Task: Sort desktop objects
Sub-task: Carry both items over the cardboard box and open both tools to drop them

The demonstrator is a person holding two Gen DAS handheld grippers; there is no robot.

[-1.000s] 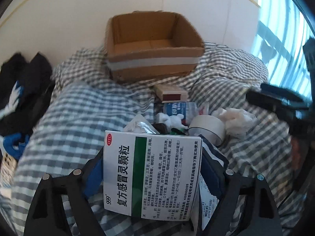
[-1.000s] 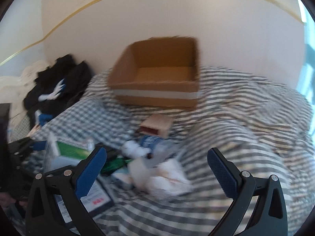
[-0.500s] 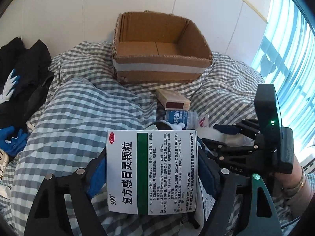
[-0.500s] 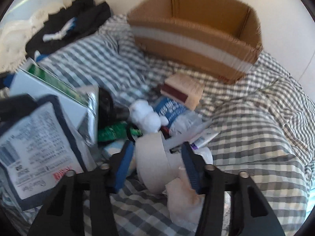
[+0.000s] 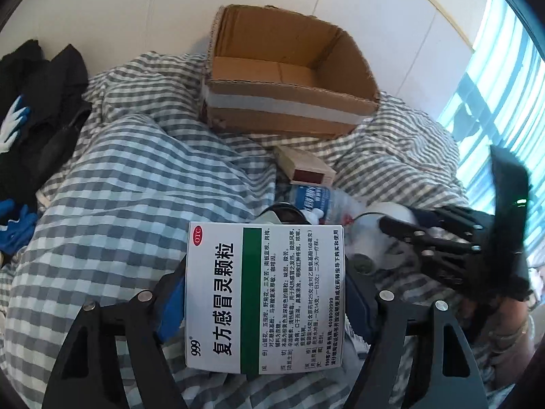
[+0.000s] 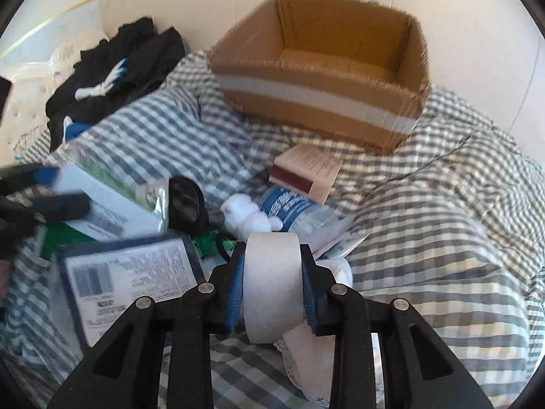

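Observation:
My left gripper (image 5: 264, 301) is shut on a white and green medicine box (image 5: 264, 296) and holds it above the checked bedding. My right gripper (image 6: 272, 288) is shut on a white tape roll (image 6: 272, 283), just above the pile of small items. An open, empty cardboard box (image 5: 289, 75) stands at the back against the wall; it also shows in the right wrist view (image 6: 323, 68). The right gripper (image 5: 442, 238) with the tape roll (image 5: 378, 235) shows at the right of the left wrist view.
On the checked blanket (image 6: 425, 204) lie a tan matchbox-like carton (image 6: 306, 170), a plastic bottle with a blue label (image 6: 289, 208), a white figure (image 6: 245, 214), a dark blue packet (image 6: 129, 279) and crumpled tissue (image 6: 306, 351). Black clothes (image 6: 112, 68) lie at the left.
My right gripper came down onto the pile, closed on the tape roll and lifted it slightly. My left gripper, still holding the medicine box, moved up and toward the cardboard box.

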